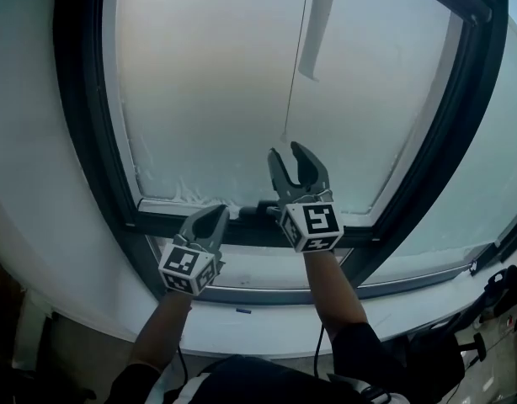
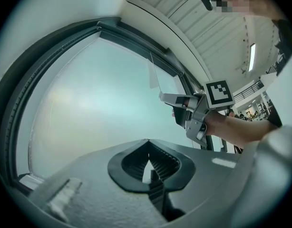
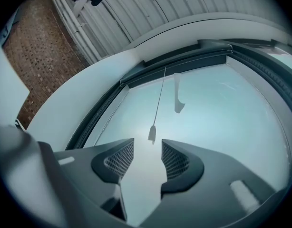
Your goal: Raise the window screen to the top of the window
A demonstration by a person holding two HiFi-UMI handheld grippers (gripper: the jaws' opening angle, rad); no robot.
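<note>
Window screen [image 1: 208, 99]: pale, frosted-looking sheet filling the pane, its lower edge down at the white bottom rail [image 1: 178, 200], just above the dark crossbar [image 1: 242, 230]. So it sits low, not at the top (I can't separate sheet from glass any finer than that).

Thin pull cord [image 1: 296, 57] hangs down the middle of the pane. Its small pull end [image 3: 151, 134] sits just beyond your right gripper's tips, not between them. A white strip [image 1: 319, 23] hangs beside the cord, higher up.

Your right gripper [image 1: 286, 150] is raised in front of the lower pane, jaws spread, nothing in them. The right gripper view shows only pale pane in the gap.

Your left gripper [image 1: 216, 213] is lower and to the left, tip at the bottom rail. Jaws are clenched together, empty. Whether it touches the rail, I can't tell.

The grippers are near each other but apart. The dark window frame [image 1: 82, 124] rings the pane, with a white sill [image 1: 267, 326] below it. Your forearms come up from the bottom edge.
</note>
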